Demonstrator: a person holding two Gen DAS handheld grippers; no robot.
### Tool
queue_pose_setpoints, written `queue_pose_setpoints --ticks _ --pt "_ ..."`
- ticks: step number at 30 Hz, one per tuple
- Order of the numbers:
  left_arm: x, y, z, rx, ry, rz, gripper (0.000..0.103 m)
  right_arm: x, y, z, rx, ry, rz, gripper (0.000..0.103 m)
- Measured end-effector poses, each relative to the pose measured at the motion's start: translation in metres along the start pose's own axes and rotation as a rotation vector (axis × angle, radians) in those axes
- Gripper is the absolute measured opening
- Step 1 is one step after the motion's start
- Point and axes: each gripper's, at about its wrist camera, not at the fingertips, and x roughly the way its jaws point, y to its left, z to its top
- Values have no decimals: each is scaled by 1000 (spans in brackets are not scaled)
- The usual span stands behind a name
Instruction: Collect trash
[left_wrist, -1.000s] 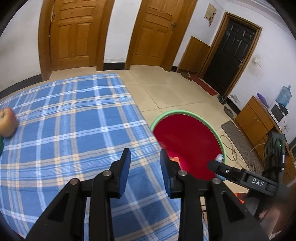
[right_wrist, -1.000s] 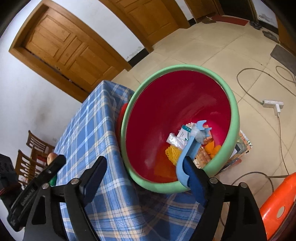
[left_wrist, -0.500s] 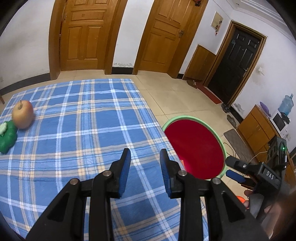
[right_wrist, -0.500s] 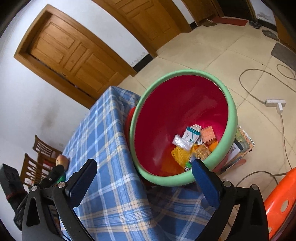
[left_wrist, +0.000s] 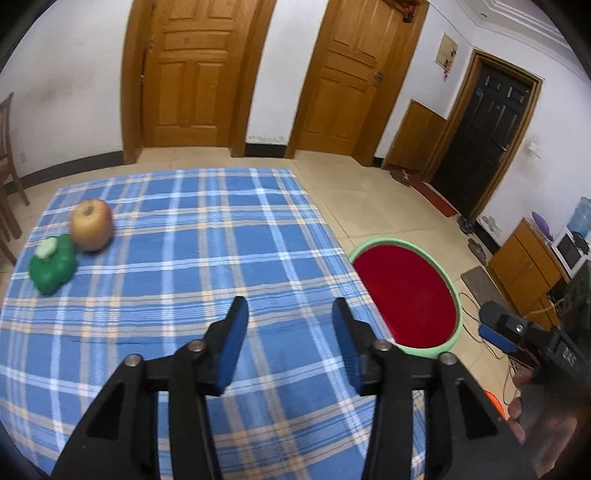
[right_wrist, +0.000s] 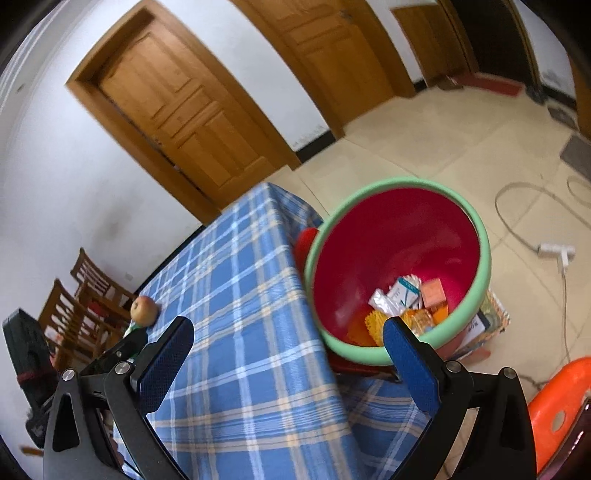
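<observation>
Left gripper (left_wrist: 288, 314) is over the near part of the blue plaid tablecloth (left_wrist: 177, 258). Its jaws have just been opening, now partly spread, nothing between them. Right gripper (right_wrist: 288, 339) is wide apart and empty too, its jaws having just opened to full spread, sitting over the tablecloth's right edge beside the bin.

Red plastic bin with green rim (right_wrist: 484, 258) stands on the floor just right of the table. Trash is inside at the bottom: small white and blue carton (right_wrist: 404, 291), pink box (right_wrist: 432, 291), clear foil wrapper (right_wrist: 382, 304), yellow and orange wrappers (right_wrist: 376, 321).

On the far left of the cloth, a yellow-red apple (left_wrist: 91, 224) touches a green plastic toy pepper (left_wrist: 51, 264). Wooden chairs (right_wrist: 85, 295) are beyond the table's left side.
</observation>
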Motion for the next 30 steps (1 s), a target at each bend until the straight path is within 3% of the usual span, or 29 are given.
queue_pose_setpoints --ticks 10,20,30 --pt "-56 25 -24 -46 -72 127 69 -27 64 -34 -170 -82 7 102" --pt "-97 34 -61 -54 -162 251 72 -42 99 -87 -279 -151 -43 102" --pt "-92 38 -85 -50 -177 295 73 -44 103 -118 -302 -195 -96 102"
